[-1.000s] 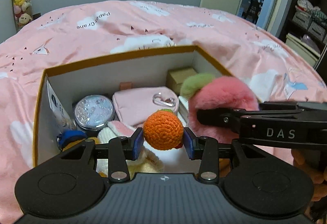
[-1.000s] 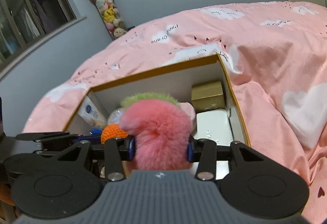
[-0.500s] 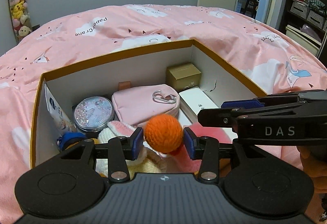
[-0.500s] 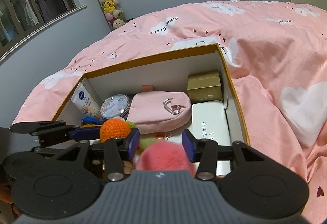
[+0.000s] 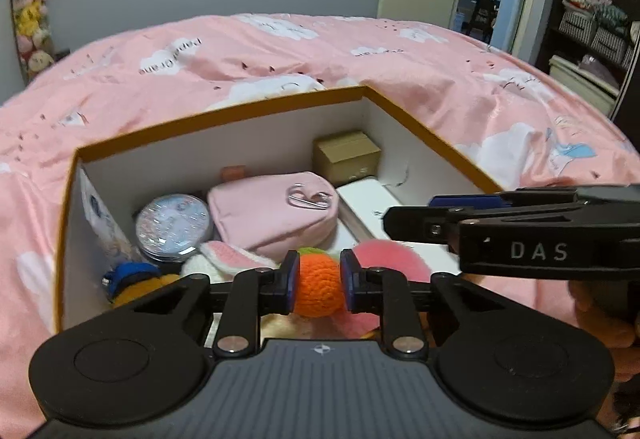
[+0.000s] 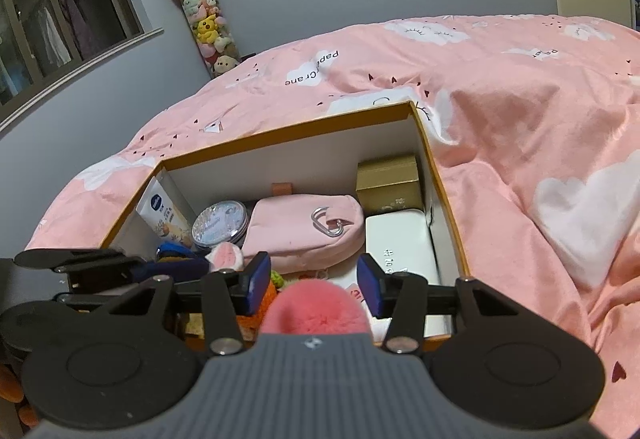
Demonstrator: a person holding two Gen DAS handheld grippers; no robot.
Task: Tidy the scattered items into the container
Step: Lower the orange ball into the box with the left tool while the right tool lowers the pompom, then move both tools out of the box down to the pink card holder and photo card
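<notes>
An open box with an orange rim [image 5: 224, 115] [image 6: 288, 129] sits on the pink bed. My left gripper [image 5: 319, 285] is shut on an orange crocheted ball [image 5: 319, 289] just over the box's near side. My right gripper [image 6: 314, 285] is open above the box; the fluffy pink plush [image 6: 318, 309] lies loose below and between its blue pads, apart from both. The plush also shows in the left wrist view [image 5: 390, 259], under the right gripper's finger [image 5: 460, 221].
Inside the box are a pink pouch with a carabiner [image 5: 276, 211], a round glitter tin [image 5: 174, 227], a gold carton [image 5: 346, 155], a white case [image 6: 400, 239], a cream tube [image 6: 164, 213] and small plush toys [image 5: 136, 277]. Pink bedding [image 6: 520, 119] surrounds the box.
My right gripper opened and let go of the pink plush, which dropped into the box. My left gripper sank lower toward the box with the orange ball still held.
</notes>
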